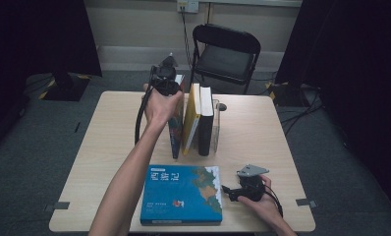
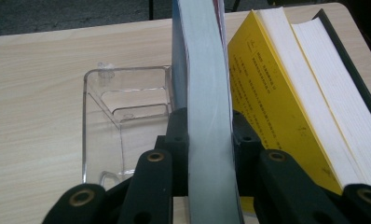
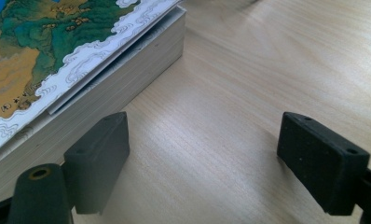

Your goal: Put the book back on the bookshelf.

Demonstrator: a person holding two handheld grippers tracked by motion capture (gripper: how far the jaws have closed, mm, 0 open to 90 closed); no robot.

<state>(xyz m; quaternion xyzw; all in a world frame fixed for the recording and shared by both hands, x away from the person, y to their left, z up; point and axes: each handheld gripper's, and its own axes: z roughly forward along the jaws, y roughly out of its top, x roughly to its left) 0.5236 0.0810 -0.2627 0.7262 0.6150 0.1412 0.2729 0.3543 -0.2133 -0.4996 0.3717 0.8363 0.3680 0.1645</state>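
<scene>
Large white Chinese characters run across the top of the blue book [image 1: 181, 194] lying flat on the surface, too small to read for certain; a small red mark and a line of tiny print sit lower on its cover, illegible. The yellow book [image 2: 267, 107] standing upright carries rows of fine dark print on its cover in the left gripper view, too blurred to read. Nothing else legible.

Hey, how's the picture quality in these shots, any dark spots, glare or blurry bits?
High view: the table is evenly lit, the sides of the room fall into near black. Left gripper view: the held blue book is sharp enough, the clear plastic stand catches faint glints, and the nearest jaw parts look soft. Right gripper view: a soft sheen on the wood, jaws slightly blurred, the flat book in focus.
</scene>
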